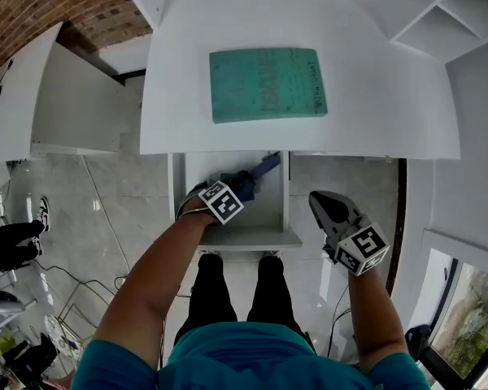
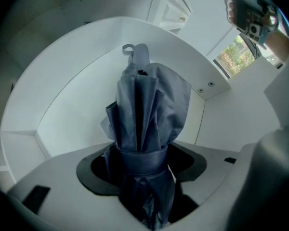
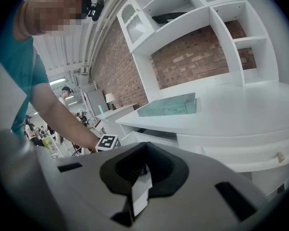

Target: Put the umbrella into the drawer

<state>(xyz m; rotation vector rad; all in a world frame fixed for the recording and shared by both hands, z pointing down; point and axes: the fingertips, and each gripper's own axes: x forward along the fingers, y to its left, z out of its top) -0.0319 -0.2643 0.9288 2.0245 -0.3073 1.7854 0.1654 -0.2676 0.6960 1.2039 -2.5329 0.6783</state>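
A folded dark blue umbrella [image 1: 256, 175] [image 2: 147, 109] stands in the open white drawer [image 1: 252, 236] [image 2: 72, 95] under the desk, strap end toward me and loop end against the drawer's far wall. My left gripper [image 1: 237, 187] [image 2: 145, 208] points steeply down into the drawer. The umbrella still runs between its jaws, with dark gaps showing on both sides of the bundle. My right gripper [image 1: 317, 199] [image 3: 137, 203] hovers to the right of the drawer front, jaws together and nothing in them; it also shows in the left gripper view [image 2: 253, 13].
A teal book [image 1: 266, 84] [image 3: 168, 107] lies on the white desk top [image 1: 374, 96] [image 3: 241, 105]. White shelves against a brick wall rise behind the desk. A second white table [image 1: 73, 96] stands to the left, and cables lie on the floor.
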